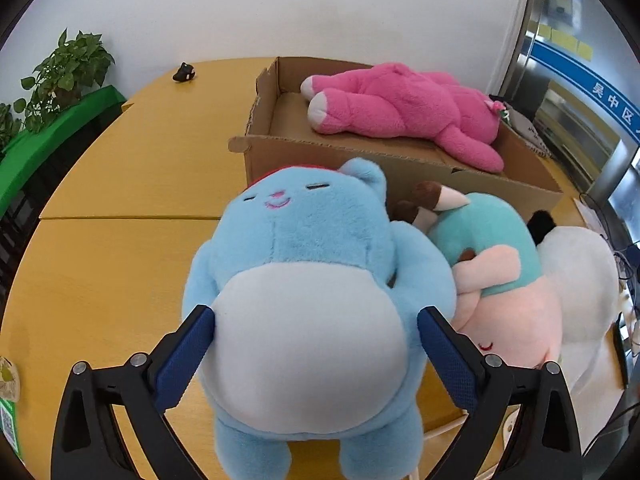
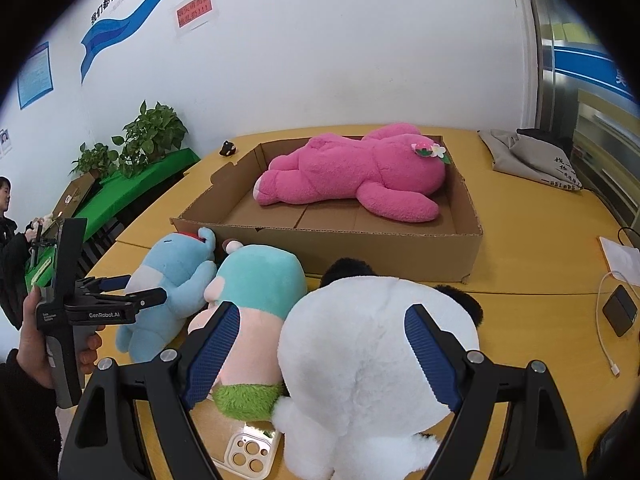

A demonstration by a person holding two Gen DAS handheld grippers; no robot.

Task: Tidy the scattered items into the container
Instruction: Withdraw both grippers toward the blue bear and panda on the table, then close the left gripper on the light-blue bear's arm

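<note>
A light blue plush cat (image 1: 304, 288) lies on the yellow table, and my left gripper (image 1: 316, 344) is open around its white belly, one pad at each side. It also shows in the right wrist view (image 2: 168, 280), with the left gripper (image 2: 132, 288) beside it. My right gripper (image 2: 324, 344) is open around a white panda plush (image 2: 360, 360). Between them lies a teal and pink plush (image 2: 256, 292). A big pink plush bear (image 2: 356, 176) lies in the open cardboard box (image 2: 360, 242) behind them.
A phone in a clear case (image 2: 248, 454) lies at the table's front edge. A grey cloth bag (image 2: 532, 156), a white cable (image 2: 604, 320) and a dark device (image 2: 619, 310) are at the right. Potted plants (image 2: 136, 140) on a green shelf stand left. A person (image 2: 8, 216) is at far left.
</note>
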